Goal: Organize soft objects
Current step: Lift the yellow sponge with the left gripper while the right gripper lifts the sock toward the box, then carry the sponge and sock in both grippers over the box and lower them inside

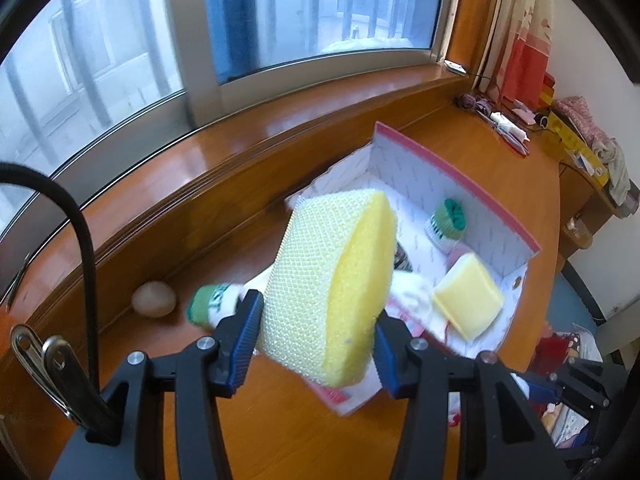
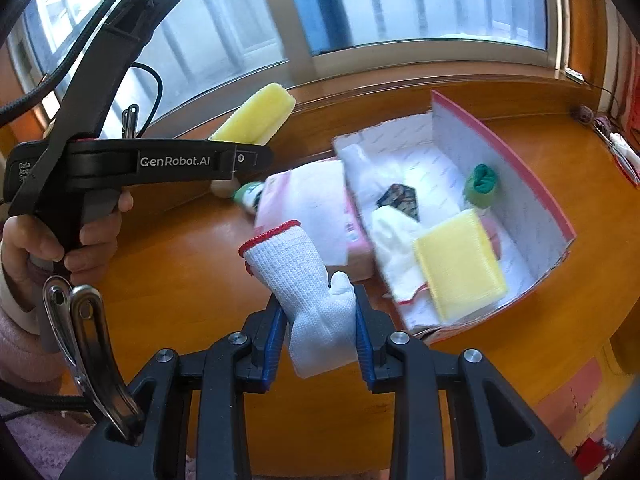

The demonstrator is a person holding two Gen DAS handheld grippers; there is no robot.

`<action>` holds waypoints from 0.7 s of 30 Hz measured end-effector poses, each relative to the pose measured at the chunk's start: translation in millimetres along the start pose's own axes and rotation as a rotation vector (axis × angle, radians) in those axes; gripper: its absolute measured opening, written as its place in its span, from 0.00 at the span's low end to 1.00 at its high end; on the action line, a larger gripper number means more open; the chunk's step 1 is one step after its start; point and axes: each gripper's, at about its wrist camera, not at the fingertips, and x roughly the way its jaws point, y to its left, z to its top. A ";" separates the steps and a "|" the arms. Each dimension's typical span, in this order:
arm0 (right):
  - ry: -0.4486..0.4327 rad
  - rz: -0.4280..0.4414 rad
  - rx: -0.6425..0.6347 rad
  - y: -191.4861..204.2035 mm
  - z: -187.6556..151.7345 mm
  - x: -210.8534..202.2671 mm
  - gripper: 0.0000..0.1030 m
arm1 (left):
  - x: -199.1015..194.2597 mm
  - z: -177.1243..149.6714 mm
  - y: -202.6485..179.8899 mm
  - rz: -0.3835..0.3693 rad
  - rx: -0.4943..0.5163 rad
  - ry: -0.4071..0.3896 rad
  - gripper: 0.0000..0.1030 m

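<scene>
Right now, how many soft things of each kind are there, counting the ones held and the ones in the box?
Yellow sponges: 2, one in the left claw at, one in the box at.
White gloves: 2, one in the right claw at, one in the box.
Green sock rolls: 2, in the box, outside.
Total: 6.

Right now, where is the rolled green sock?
The rolled green sock lies inside the open box, near its far wall, just beyond the flat yellow sponge; in the right wrist view it sits right of centre.
</scene>
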 end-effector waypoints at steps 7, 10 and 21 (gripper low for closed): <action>-0.016 -0.014 0.015 -27.6 14.3 2.6 0.31 | 19.8 23.5 -24.2 -0.014 0.013 0.011 0.52; -0.019 -0.016 0.019 -37.4 21.3 4.6 0.31 | 28.8 32.7 -33.0 -0.014 0.020 0.017 0.52; -0.022 -0.008 0.031 -64.0 39.1 16.4 0.31 | 56.2 57.6 -49.3 0.004 0.034 0.040 0.52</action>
